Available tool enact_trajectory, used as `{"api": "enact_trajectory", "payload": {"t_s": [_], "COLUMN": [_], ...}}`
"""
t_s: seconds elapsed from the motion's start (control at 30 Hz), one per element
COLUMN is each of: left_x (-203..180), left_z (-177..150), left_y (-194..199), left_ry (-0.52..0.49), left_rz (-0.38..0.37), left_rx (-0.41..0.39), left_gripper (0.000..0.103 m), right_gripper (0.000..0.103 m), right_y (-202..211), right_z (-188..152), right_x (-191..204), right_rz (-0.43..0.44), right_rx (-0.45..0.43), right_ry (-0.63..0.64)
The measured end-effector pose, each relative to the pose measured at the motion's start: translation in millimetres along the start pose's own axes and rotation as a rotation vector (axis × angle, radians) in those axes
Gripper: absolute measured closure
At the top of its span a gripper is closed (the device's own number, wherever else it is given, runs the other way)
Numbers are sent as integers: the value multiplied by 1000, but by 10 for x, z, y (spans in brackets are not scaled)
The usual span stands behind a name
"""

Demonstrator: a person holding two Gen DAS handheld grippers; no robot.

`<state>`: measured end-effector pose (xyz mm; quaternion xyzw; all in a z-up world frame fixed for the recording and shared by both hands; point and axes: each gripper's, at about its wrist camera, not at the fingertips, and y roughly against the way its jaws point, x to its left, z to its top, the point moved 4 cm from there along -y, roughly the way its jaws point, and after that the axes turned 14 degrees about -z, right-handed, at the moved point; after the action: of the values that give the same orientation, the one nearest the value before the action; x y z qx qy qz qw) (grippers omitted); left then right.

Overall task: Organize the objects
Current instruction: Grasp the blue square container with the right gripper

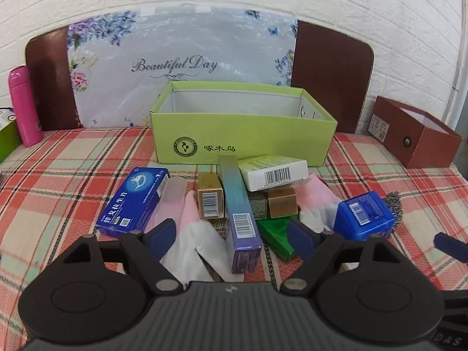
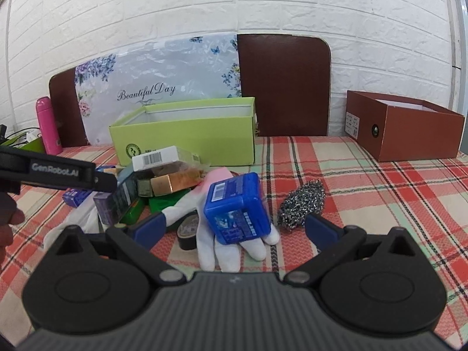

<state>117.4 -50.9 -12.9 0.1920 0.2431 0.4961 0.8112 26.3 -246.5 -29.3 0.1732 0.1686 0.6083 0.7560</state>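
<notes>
An open green box (image 1: 242, 134) stands behind a pile of small items on the plaid cloth. The pile holds a blue flat box (image 1: 133, 201), a long purple-teal box (image 1: 241, 216), gold boxes (image 1: 210, 196), a white barcode box (image 1: 273, 172), pink-white gloves (image 1: 193, 237) and a blue plastic cube (image 1: 364, 215). My left gripper (image 1: 234, 237) is open, its jaws either side of the long box and a glove. My right gripper (image 2: 234, 228) is open around the blue cube (image 2: 237, 207), which lies on a white glove (image 2: 231, 248). A steel scourer (image 2: 302, 203) and a black tape roll (image 2: 187, 231) lie beside it.
A brown open box (image 2: 409, 128) stands at the right. A pink bottle (image 1: 25, 106) stands at the far left. A floral bag (image 1: 181, 58) leans on a brown board against the white brick wall. The left gripper's body (image 2: 58, 172) crosses the right wrist view at left.
</notes>
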Motion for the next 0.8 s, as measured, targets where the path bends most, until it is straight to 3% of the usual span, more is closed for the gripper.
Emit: {"api": "enact_trajectory", "payload": {"t_s": [0.07,0.13,0.2,0.43,0.57,0.6,0.63,0.67,0.8], "left_x": [38,106,183,166,159,157,168,172,177], "left_z": [12,1,-45,-369,-506,-518,-531,-543,-546], "left_y": [-123,-216,-202,309,400,379,349,326,287], "left_ry": [-3,23,78,86,89,87,86,88,89], "left_rz": [0,-24,-52,-117,-122,-120,-118,-115,-112], "left_rx": [30,72,84,70,82,88,99,108,108], "left_gripper": [34,73,79,80,80,80,80,80,80], "right_gripper": [0,1,4,14,19,21,32,41,43], "right_y": [-11,-28,-50,-305,-529,-581,-629,-663,-477], "right_z": [3,14,31,130,146,141,133,127,128], "right_x": [2,4,5,80,169,185,191,174,-3], "right_rz": [-11,-14,-16,-12,-31,-33,-29,-10,81], "right_rx": [-2,-5,-11,-8,14,23,36,55,65], "right_ry": [-1,-1,-4,17,43,47,45,29,-82]}}
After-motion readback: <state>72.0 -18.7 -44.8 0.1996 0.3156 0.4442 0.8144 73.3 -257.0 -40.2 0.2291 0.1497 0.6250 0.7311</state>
